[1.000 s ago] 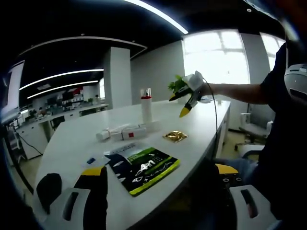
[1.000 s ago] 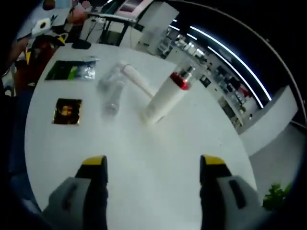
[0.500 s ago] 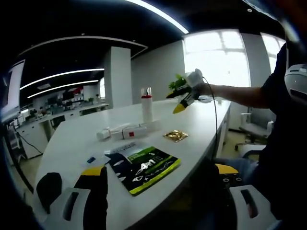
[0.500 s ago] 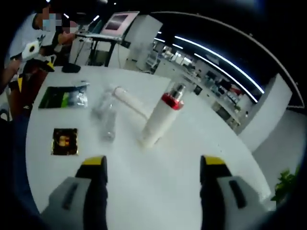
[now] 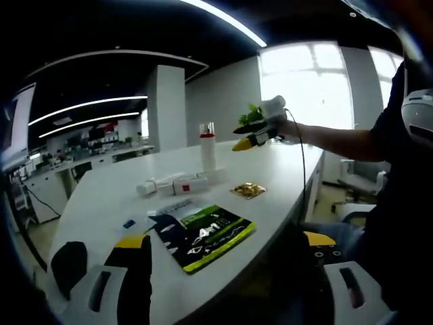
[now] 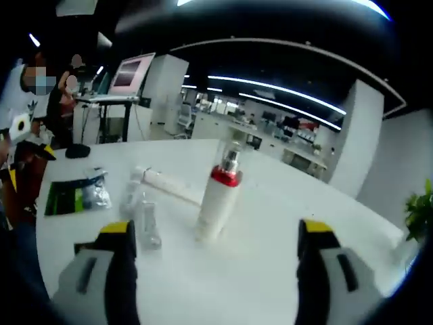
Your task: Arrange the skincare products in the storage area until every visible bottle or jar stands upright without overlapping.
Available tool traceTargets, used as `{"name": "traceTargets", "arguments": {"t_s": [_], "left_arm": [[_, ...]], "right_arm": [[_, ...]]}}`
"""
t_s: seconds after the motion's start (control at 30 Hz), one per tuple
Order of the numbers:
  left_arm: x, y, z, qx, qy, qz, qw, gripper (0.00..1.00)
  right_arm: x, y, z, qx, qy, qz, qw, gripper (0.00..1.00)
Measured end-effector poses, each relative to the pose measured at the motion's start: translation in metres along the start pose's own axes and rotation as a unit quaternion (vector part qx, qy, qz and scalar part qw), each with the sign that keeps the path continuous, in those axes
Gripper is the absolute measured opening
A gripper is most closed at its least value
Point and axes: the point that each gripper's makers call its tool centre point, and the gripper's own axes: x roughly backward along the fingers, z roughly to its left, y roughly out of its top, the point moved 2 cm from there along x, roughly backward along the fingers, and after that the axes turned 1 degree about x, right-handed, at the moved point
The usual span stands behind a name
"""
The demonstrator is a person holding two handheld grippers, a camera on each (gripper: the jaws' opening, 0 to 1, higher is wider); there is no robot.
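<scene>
1. Approaching the upright white pump bottle (image 6: pixel 218 202) with the right gripper (image 6: pixel 215 271), whose fingers (image 6: pixel 120 267) stand wide apart and hold nothing; the bottle stands near the middle of the table (image 6: pixel 270 271), framed between them.
2. Lying products are judged the real targets: a white tube (image 6: pixel 170 184) and what seems a clear bottle (image 6: pixel 145 218), blurred here, lie just beside the pump bottle toward the person's edge.
3. Doing the step well probably means steering past the standing bottle without knocking it, closing on one lying item near its middle, and setting it upright well apart from its neighbours.
4. Left gripper (image 5: pixel 226 277) hovers at the near table edge, its fingers (image 5: pixel 132 274) open and empty; from there the pump bottle (image 5: pixel 206 147) and the lying items (image 5: pixel 172 187) appear mid-table.
5. Table surface: smooth, white, rounded at its end; it also carries a green-and-black pamphlet (image 5: pixel 201 233) and a gold sachet (image 5: pixel 248 191).
6. Room: open-plan office with strip lights, bright windows and a plant (image 5: pixel 249 119).
</scene>
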Motion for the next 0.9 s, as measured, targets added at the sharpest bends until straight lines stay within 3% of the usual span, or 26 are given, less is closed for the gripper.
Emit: {"name": "traceTargets", "arguments": {"t_s": [0.37,0.53,0.67,0.8,0.9], "left_arm": [[-0.002,0.001,-0.002,-0.003,-0.004,0.004,1.0,0.91],[-0.003,0.001,-0.004,-0.006,-0.008,0.007,0.9999,0.91],[-0.003,0.001,-0.003,-0.006,-0.008,0.007,0.9999,0.91],[-0.002,0.001,-0.002,-0.005,-0.007,0.005,1.0,0.91],[0.0,0.001,-0.001,-0.005,-0.007,0.006,0.9999,0.91]], "right_arm": [[-0.001,0.012,0.006,-0.06,-0.065,-0.054,0.9946,0.99],[-0.006,0.019,-0.003,-0.088,-0.129,-0.091,0.9836,0.93],[-0.011,0.028,0.003,-0.126,-0.142,-0.119,0.9745,0.85],[-0.021,0.029,-0.007,-0.139,-0.177,-0.12,0.9669,0.83],[-0.028,0.026,-0.006,-0.167,-0.18,-0.122,0.9617,0.82]]}}
